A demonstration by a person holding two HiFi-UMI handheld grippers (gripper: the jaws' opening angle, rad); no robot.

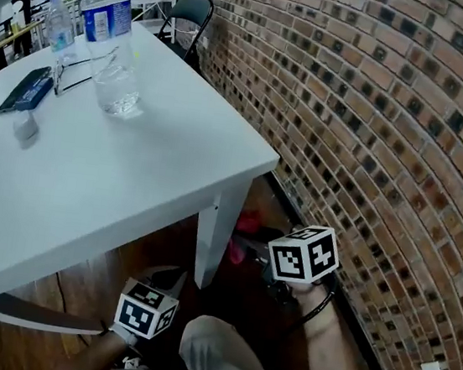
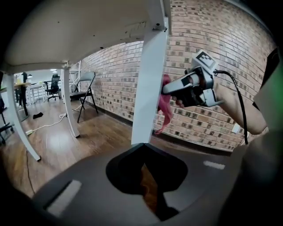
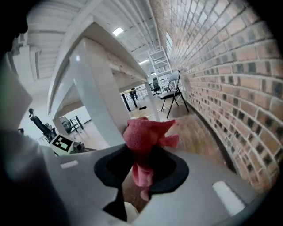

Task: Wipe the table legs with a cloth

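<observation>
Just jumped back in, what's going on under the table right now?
The person is working low at the white table's corner leg, the one beside the brick wall. The right gripper has its jaws shut on a pink cloth, held at the leg's wall-facing side and apparently touching it. The left gripper sits lower, jaws shut on nothing, pointing at the same leg.

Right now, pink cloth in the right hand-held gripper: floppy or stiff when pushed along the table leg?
Probably floppy: the pink cloth bunches at the right hand-held gripper and a tail droops below. Likely light: thin folds hang loose beside the table leg. It should squash against it, not skid.
</observation>
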